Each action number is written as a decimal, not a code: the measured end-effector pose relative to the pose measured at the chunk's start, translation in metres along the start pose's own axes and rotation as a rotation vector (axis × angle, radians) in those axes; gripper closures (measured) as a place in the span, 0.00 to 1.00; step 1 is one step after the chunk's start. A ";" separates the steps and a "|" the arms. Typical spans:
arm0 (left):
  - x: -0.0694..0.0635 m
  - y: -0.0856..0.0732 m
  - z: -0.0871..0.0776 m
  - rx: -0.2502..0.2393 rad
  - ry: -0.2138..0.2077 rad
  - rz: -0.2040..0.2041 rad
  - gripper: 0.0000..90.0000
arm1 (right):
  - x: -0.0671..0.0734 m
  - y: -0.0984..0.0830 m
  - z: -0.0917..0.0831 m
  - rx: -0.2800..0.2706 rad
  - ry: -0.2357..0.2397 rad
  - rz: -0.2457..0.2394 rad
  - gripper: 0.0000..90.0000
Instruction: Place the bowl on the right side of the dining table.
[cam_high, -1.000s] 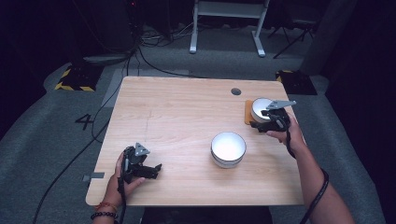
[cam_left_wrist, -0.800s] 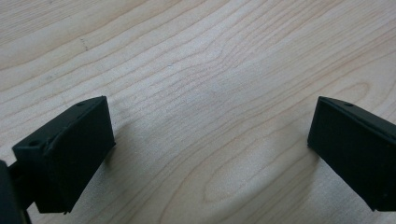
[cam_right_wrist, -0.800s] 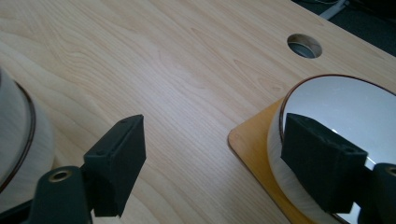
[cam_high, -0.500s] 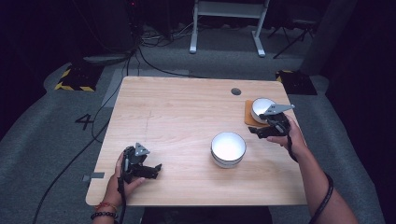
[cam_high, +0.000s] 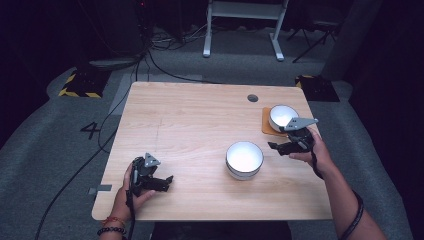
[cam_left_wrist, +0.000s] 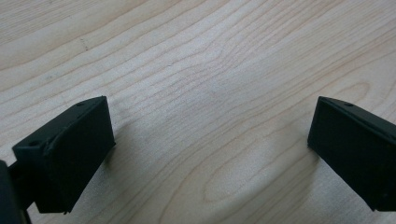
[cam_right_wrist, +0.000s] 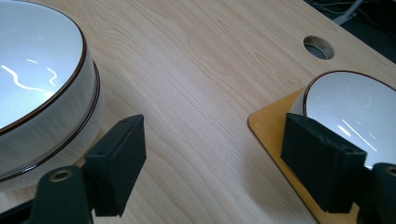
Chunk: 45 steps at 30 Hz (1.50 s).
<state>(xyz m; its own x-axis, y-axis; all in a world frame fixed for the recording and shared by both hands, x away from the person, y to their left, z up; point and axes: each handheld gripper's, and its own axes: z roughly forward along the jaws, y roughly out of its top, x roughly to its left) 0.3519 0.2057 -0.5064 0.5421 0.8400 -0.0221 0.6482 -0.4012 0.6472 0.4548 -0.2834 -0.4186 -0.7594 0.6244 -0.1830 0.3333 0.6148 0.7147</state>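
Two bowls, high view: a larger white bowl (cam_high: 244, 159) stands on bare wood right of the table's (cam_high: 190, 115) middle; a smaller white bowl (cam_high: 282, 116) sits on an orange mat (cam_high: 267, 125) near the right edge, with a round cable hole (cam_high: 252, 98) just beyond it.
Right gripper, high view: the right gripper (cam_high: 274, 147) is held low over the table between the two bowls, just in front of the mat, its jaws aimed toward the larger bowl and apart from it.
Left gripper, high view: the left gripper (cam_high: 169, 181) rests near the table's front left corner, well apart from both bowls, pointing right.
Left gripper view: the left gripper (cam_left_wrist: 210, 154) has its jaws spread wide over bare wood grain, nothing between them.
Right gripper view: the right gripper (cam_right_wrist: 212, 163) is released, jaws wide with bare wood between; the larger white bowl (cam_right_wrist: 42, 88), dark-rimmed, stands at the left beside one jaw, and the smaller white bowl (cam_right_wrist: 345, 102) on the orange mat (cam_right_wrist: 271, 123) lies behind the other. I cannot tell whether either jaw touches a bowl.
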 end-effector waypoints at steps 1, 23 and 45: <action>0.000 0.000 0.000 0.001 -0.001 0.002 0.01 | 0.001 0.000 -0.001 0.006 -0.001 0.002 0.25; 0.000 0.000 0.000 0.001 -0.001 0.002 0.00 | 0.020 -0.013 -0.010 0.016 -0.006 -0.020 0.25; 0.000 0.000 0.000 0.000 -0.001 0.001 0.01 | 0.028 -0.034 -0.017 0.081 -0.044 -0.035 0.25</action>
<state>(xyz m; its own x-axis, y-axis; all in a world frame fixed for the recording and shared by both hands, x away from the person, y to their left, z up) 0.3520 0.2058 -0.5064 0.5434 0.8392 -0.0218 0.6475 -0.4025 0.6471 0.4119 -0.2953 -0.4367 -0.7466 0.6212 -0.2382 0.3522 0.6727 0.6507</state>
